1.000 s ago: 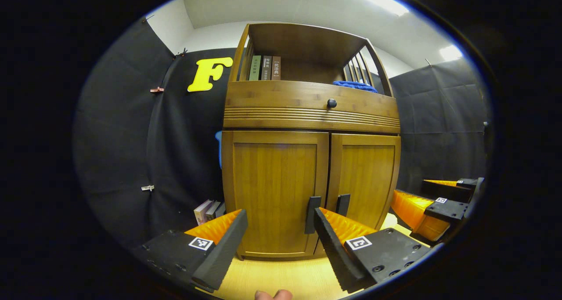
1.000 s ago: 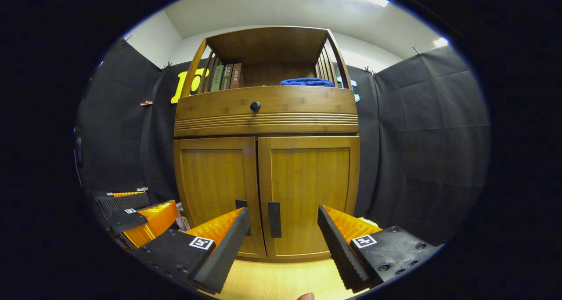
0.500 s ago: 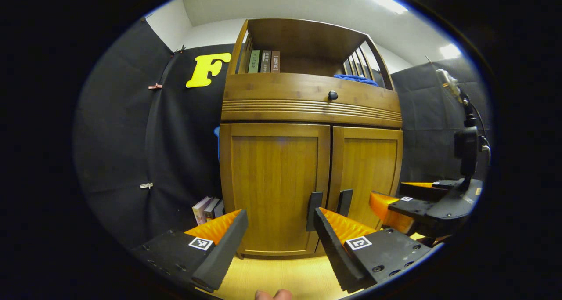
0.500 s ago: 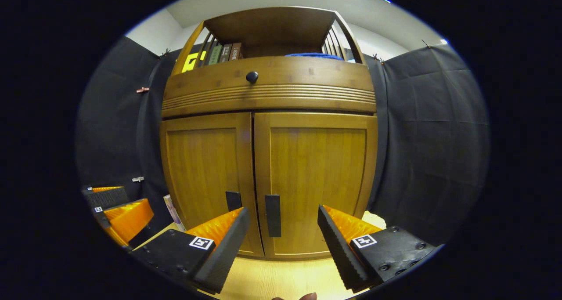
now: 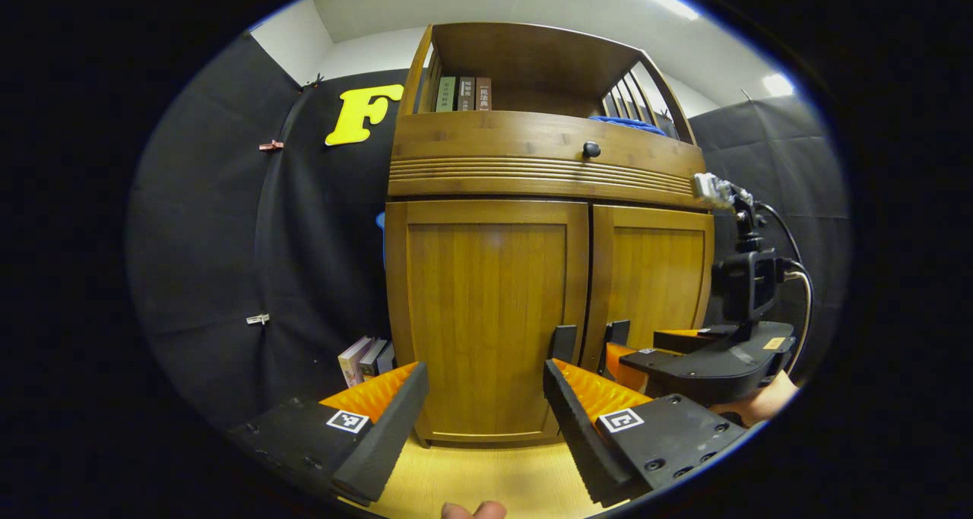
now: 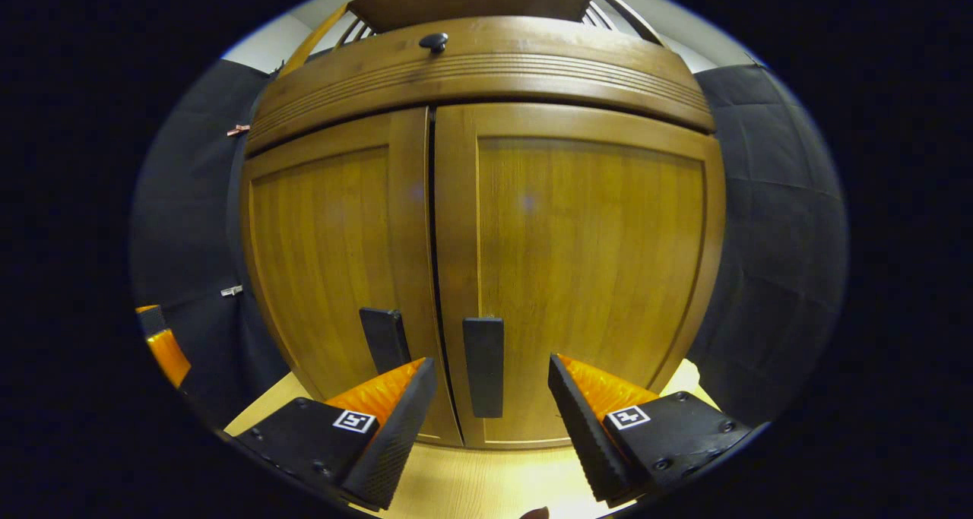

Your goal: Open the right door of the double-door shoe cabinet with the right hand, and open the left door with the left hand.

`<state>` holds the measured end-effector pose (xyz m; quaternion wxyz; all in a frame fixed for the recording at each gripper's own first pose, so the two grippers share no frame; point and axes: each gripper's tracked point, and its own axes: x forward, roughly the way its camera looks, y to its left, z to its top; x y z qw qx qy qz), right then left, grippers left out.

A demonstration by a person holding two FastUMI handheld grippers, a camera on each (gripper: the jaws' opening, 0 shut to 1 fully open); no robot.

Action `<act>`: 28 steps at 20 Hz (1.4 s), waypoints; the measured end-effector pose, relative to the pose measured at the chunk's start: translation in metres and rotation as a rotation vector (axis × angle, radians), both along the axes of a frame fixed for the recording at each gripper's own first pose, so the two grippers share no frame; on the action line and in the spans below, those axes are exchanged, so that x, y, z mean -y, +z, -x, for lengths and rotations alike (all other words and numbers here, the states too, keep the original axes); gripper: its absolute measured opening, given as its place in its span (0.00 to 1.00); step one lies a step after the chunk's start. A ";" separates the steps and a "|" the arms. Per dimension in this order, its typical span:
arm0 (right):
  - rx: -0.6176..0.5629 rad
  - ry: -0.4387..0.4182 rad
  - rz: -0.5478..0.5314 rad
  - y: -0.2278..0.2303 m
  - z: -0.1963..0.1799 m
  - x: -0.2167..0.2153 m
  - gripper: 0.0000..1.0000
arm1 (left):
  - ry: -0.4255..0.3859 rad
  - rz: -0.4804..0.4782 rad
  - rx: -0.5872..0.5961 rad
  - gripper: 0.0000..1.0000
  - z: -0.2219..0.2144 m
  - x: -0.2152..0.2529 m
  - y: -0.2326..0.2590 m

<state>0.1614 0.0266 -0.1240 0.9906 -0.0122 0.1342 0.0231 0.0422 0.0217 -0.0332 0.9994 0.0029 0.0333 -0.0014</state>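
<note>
The wooden shoe cabinet stands ahead with both doors closed. In the right gripper view the right door (image 6: 593, 261) looms close, and its dark vertical handle (image 6: 484, 365) sits between the open fingers of my right gripper (image 6: 490, 397), untouched. The left door's handle (image 6: 382, 338) is just beside it. In the left gripper view the left door (image 5: 486, 306) is farther off, and its handle (image 5: 563, 343) sits above the right finger of my open left gripper (image 5: 486, 401). The right gripper (image 5: 703, 359) and the hand holding it show at the right door's handle (image 5: 616, 335).
A drawer with a round black knob (image 5: 591, 150) runs above the doors. The open shelf on top holds books (image 5: 464, 93) and a blue cloth (image 5: 635, 124). More books (image 5: 365, 356) lean on the floor left of the cabinet. Light wooden floor (image 5: 486, 473) lies in front.
My right gripper has moved forward close to the doors, so the right handle now lies between its fingers. The left gripper has edged slightly nearer the cabinet. Both doors stay closed.
</note>
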 end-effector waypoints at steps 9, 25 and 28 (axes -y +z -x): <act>-0.068 -0.038 0.079 -0.030 -0.044 -0.004 0.58 | 0.011 -0.012 -0.022 0.92 -0.008 -0.005 -0.009; -0.065 0.125 -0.041 -0.029 -0.038 0.002 0.24 | 0.000 -0.031 -0.001 0.92 0.021 0.010 -0.001; -0.063 0.169 -0.057 -0.028 -0.038 0.004 0.25 | 0.005 -0.024 -0.004 0.92 0.028 0.010 -0.003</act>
